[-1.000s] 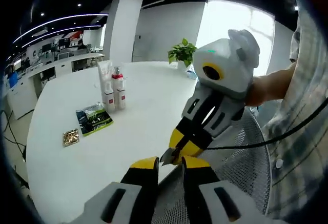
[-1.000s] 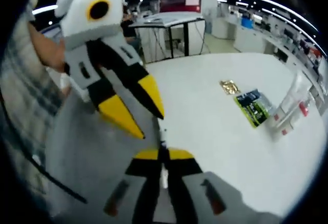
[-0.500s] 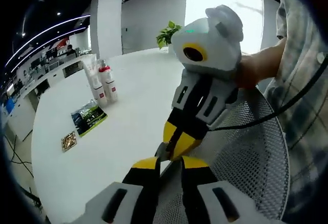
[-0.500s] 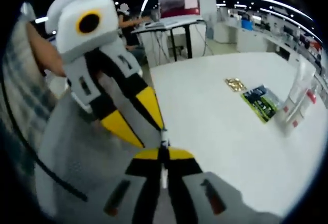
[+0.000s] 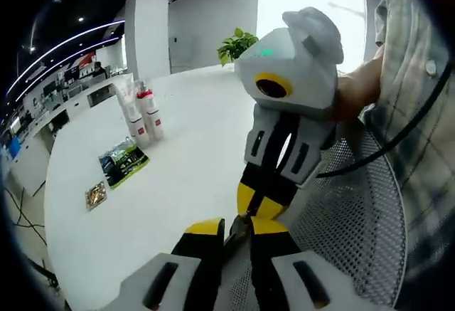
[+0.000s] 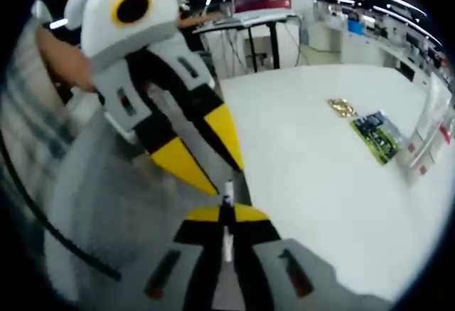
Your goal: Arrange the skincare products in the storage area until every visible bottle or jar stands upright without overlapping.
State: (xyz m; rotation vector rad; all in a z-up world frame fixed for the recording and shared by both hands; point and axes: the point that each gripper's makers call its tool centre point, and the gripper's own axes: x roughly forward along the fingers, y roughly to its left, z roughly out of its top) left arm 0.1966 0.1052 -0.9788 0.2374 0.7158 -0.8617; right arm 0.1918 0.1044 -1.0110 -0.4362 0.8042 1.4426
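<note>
Two grippers meet tip to tip at the near edge of your white table, well apart from the products. Your left gripper view gives you the clearest look at them: a white tube and a red-capped bottle stand upright, just beside each other, far across the tabletop. Nearer lie a green sachet and a small gold packet, both flat. That view also takes in a potted plant at the far edge, a mesh chair seat under the grippers, and your plaid sleeve.

Your right gripper view puts the same things at its right edge, blurred: tube and bottle, sachet, gold packet. Behind the table it adds a desk with a screen.

Your left gripper has its jaws slightly parted, empty. Your right gripper has its jaws pressed together, gripping nothing, with the left's yellow tips just above.
</note>
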